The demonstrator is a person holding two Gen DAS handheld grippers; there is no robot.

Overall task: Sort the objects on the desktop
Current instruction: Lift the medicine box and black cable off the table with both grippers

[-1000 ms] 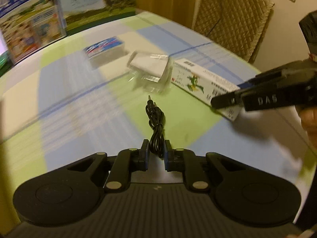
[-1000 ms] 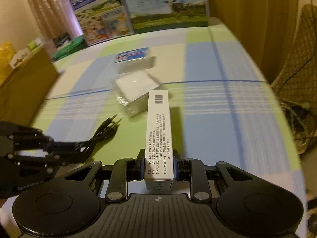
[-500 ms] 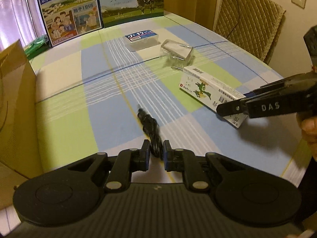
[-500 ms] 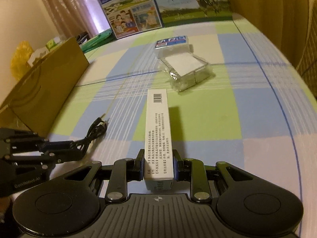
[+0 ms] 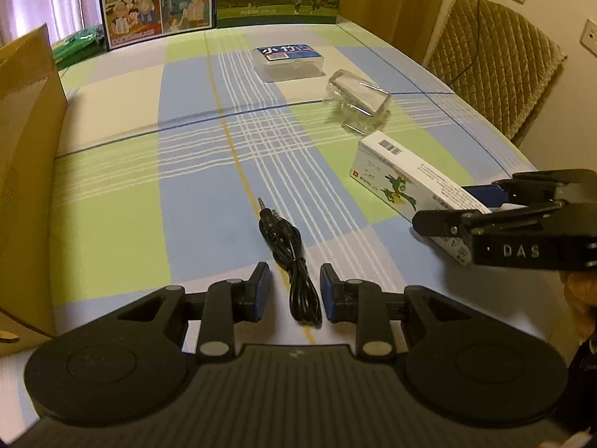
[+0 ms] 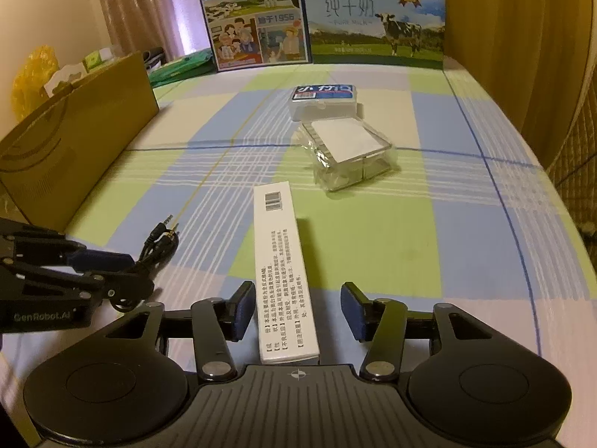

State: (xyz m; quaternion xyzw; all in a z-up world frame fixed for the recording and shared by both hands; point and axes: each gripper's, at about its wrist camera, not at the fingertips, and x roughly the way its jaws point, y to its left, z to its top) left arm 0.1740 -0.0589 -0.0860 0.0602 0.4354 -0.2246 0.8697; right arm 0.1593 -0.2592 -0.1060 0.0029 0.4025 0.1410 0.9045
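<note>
A coiled black audio cable lies on the checked tablecloth between the fingers of my left gripper, which is open and not touching it. In the right wrist view the same cable shows beside the left gripper. A long white carton with a bird print rests on the table. Its near end sits between the spread fingers of my right gripper, which is open. That right gripper shows at the right of the left wrist view.
A clear plastic case and a blue-labelled box sit further back. An open cardboard box stands along the left edge. Two milk cartons stand at the far end. A padded chair is at the right.
Both grippers have opened: the left has let go of the cable and the right has let go of the white carton. Both things now lie on the cloth.
</note>
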